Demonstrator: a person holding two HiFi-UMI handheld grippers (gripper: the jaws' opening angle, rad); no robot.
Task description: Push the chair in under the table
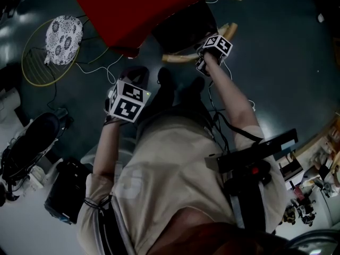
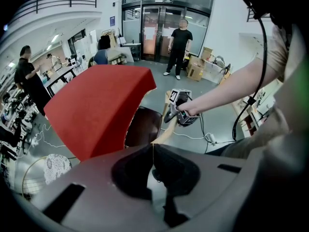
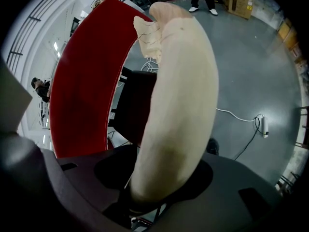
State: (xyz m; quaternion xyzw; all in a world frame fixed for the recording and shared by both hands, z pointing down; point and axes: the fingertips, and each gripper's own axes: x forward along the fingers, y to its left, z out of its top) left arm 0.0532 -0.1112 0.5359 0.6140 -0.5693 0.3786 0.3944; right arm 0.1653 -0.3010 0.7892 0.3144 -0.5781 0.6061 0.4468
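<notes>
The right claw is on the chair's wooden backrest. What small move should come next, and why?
Probably a short push of the wooden backrest toward the red table: the right claw grips it, and the dark seat looks only partly under the table edge. The left claw is shut, empty.

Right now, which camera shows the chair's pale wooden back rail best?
The right gripper view: the back rail fills the frame, running up from the right gripper clamped on it. The head view shows only a short curved strip near the red table; the left gripper view shows only a thin sliver.
</notes>
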